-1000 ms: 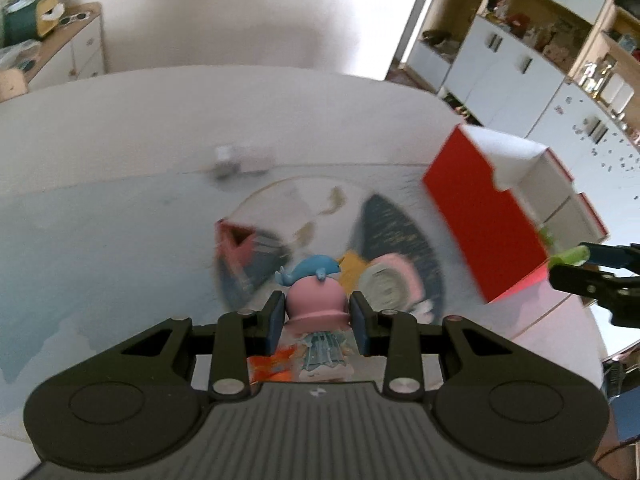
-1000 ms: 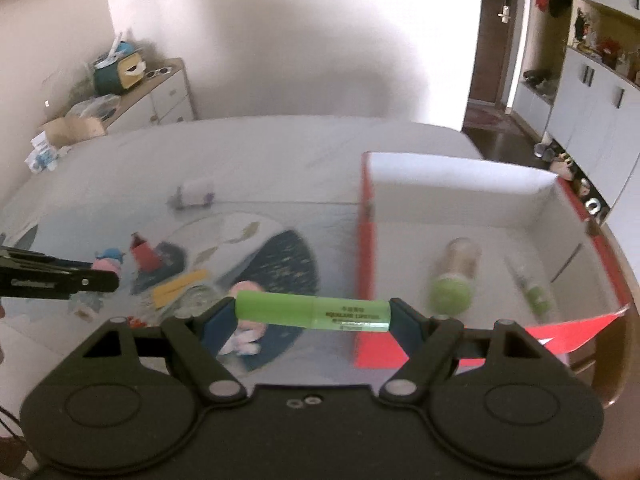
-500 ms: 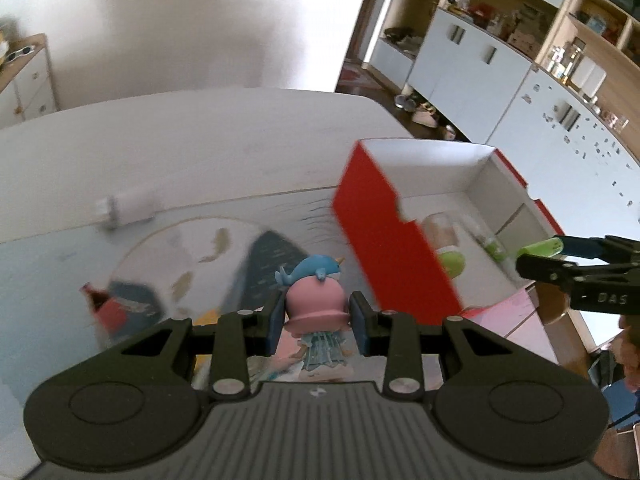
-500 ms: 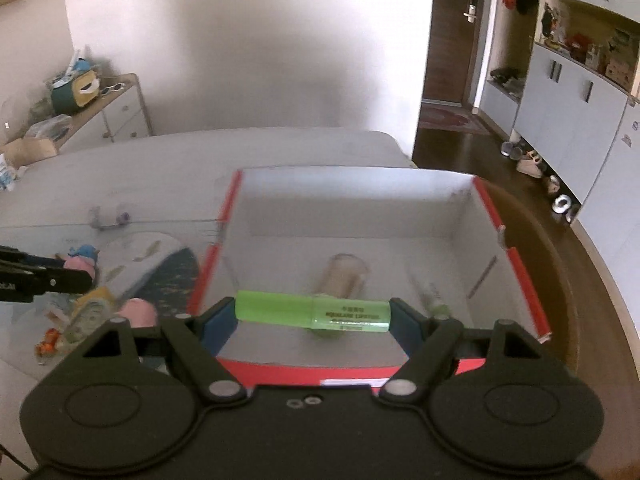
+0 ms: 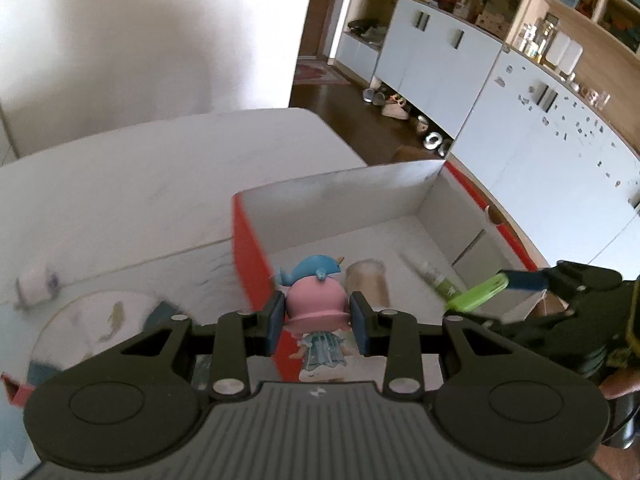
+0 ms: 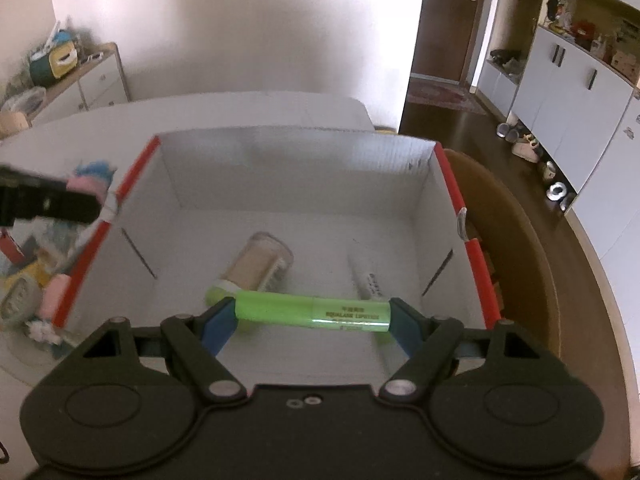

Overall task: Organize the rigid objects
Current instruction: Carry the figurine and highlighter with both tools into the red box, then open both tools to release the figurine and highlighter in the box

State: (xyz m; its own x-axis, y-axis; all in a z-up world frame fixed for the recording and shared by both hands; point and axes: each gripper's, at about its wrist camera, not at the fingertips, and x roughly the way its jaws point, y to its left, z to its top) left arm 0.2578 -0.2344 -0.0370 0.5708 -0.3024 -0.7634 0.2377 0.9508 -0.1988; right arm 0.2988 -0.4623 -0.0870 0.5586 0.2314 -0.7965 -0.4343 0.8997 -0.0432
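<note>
Plastic both: my left tongs [image 5: 317, 317] pinch the pink-headed, blue-hatted toy figurine [image 5: 317, 304] by its hard head, my right tongs [image 6: 312, 313] clamp the slick, light green lipstick tube [image 6: 312, 311] end to end.

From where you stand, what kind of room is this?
Most likely a lived-in home, perhaps a living or dining room: white cabinets with open shelves full of household bits, shoes on the floor near a wooden door, and a large table.

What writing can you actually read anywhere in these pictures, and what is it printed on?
"SQUALANE LIPSTICK": on the green tube clamped end to end in the right gripper; the smaller lines above and below it are too small to read.
Dark print on the white tube lying in the box: too blurred to read.
Nothing else legible.
</note>
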